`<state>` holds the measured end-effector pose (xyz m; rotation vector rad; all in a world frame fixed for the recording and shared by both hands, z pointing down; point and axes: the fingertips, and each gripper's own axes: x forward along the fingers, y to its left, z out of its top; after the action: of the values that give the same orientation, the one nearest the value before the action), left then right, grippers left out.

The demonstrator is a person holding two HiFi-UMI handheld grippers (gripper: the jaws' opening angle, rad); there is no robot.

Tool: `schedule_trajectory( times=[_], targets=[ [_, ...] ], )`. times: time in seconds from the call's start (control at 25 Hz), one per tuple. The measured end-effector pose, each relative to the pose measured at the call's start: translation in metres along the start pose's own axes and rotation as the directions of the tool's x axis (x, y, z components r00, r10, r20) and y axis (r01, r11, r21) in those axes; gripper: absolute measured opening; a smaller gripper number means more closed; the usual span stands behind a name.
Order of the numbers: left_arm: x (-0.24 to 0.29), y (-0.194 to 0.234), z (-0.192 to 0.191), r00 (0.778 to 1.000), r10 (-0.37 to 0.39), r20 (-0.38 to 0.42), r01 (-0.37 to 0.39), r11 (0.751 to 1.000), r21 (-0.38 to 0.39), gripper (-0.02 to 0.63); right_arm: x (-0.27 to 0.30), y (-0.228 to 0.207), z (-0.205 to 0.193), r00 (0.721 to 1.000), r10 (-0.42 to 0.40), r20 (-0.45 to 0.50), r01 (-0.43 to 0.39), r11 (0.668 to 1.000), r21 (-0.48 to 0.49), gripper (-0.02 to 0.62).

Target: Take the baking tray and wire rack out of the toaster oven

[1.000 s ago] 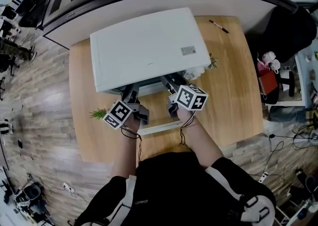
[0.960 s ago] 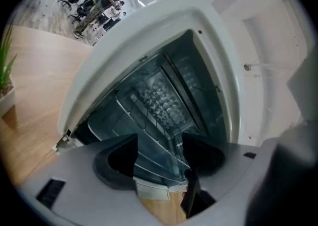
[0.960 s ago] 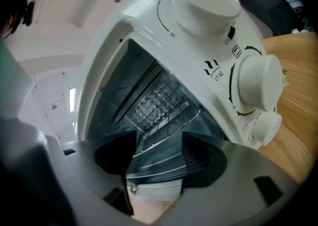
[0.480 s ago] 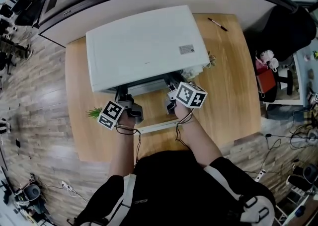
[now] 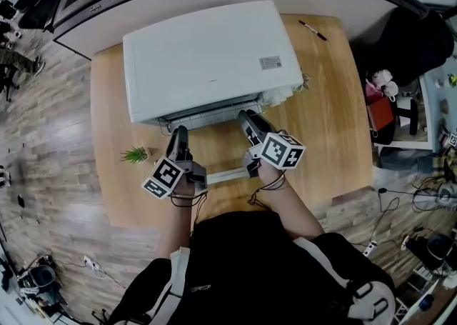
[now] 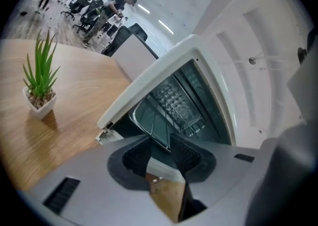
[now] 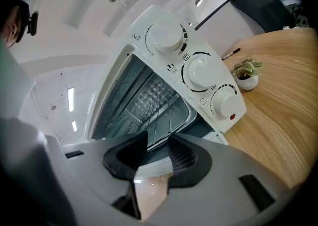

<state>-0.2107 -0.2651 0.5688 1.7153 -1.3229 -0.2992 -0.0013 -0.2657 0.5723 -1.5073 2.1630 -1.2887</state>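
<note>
At the far left of the wooden table (image 5: 335, 138), a small green plant (image 5: 136, 153) stands in a white pot, just beside the left gripper (image 5: 181, 133). This gripper points at the mouth of the white toaster oven (image 5: 207, 59). Its jaws have just been closing, and in the left gripper view (image 6: 163, 146) they are clamped on the front rim of the baking tray (image 6: 151, 118) near its left corner. The wire rack (image 6: 181, 103) lies over the tray, deeper inside the oven (whether its front wire is also pinched, I cannot tell). The tray is mostly inside the oven, and only its front edge reaches the jaws. The open door (image 5: 227, 171) lies flat under both grippers.

To the right, the right gripper (image 5: 246, 116) also has jaws that have just been closing. They are clamped on the same front rim (image 7: 159, 153), near the right corner of the tray (image 7: 171, 115), with the rack (image 7: 149, 96) behind them. Three white knobs (image 7: 201, 71) are on the oven's right side. A second small plant (image 7: 247, 73) stands beside the oven, and a pen (image 5: 313, 36) lies near the far right corner of the table.
</note>
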Motion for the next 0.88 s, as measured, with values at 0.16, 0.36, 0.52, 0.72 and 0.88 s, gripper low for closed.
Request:
schedule_trajectory(
  times=[0.16, 0.36, 0.52, 0.72, 0.88],
  targets=[
    [-0.011, 0.013, 0.012, 0.998, 0.059, -0.003, -0.058, 0.993, 0.102, 0.218, -0.009, -0.008, 0.006, 0.999, -0.035, -0.015, 0.034, 0.996, -0.087, 0.260],
    [-0.009, 0.023, 0.029, 0.996, 0.089, -0.008, -0.085, 0.971, 0.224, 0.231, -0.009, -0.019, 0.026, 0.995, -0.097, -0.035, 0.086, 0.970, -0.228, 0.262],
    [-0.005, 0.019, 0.028, 0.993, 0.104, -0.060, -0.080, 0.948, 0.309, 0.186, -0.007, -0.016, 0.026, 0.986, -0.154, -0.067, 0.124, 0.935, -0.331, 0.202],
    [-0.024, 0.018, 0.010, 0.987, 0.113, -0.117, -0.063, 0.930, 0.362, 0.186, -0.029, -0.017, 0.011, 0.985, -0.150, -0.083, 0.112, 0.929, -0.354, 0.202],
    [-0.026, 0.018, 0.007, 0.981, 0.112, -0.155, -0.024, 0.878, 0.479, 0.204, -0.031, -0.019, 0.010, 0.985, -0.138, -0.106, 0.084, 0.910, -0.406, 0.263]
  ],
)
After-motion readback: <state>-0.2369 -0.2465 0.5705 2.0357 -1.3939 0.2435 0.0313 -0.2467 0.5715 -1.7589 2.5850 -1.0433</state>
